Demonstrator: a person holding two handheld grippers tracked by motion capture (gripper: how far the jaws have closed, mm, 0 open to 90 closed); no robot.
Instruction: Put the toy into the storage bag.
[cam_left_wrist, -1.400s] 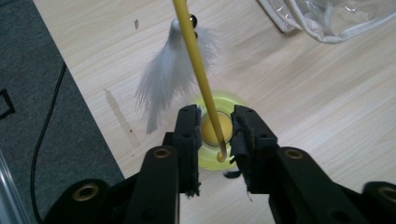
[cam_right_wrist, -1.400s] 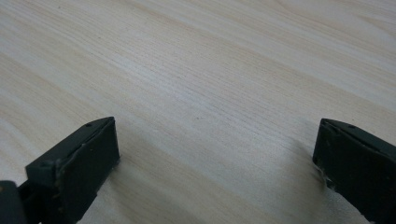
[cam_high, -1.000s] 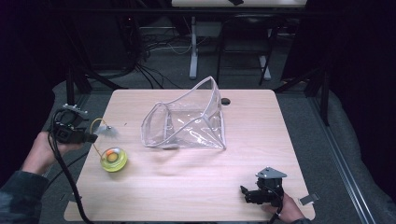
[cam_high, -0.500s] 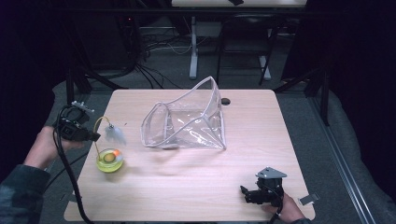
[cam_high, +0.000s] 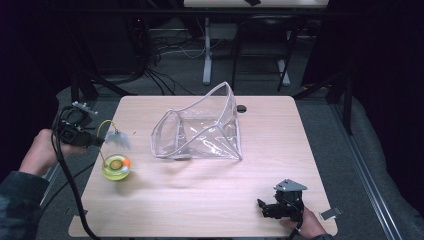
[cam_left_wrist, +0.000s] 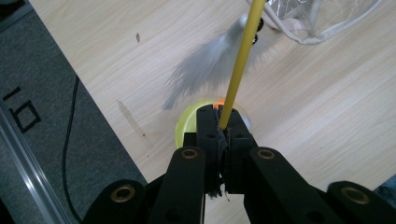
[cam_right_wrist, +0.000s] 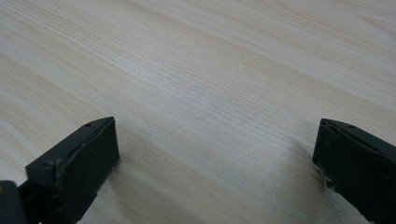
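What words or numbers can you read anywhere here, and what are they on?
"10": two dark marks on the grey floor beside the table, in the left gripper view; cut off and tilted, so that reading is unsure.
Nothing readable on the clear bag or the yellow toy.

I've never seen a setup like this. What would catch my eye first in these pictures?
Probably the big clear plastic bag lying open in the middle of the wooden table. Next, at the table's left edge, the left claw pinches a thin yellow wand with a grey feather, above a small yellow-green dish. At the near right corner, the right claw rests with its jaws wide open, holding nothing.
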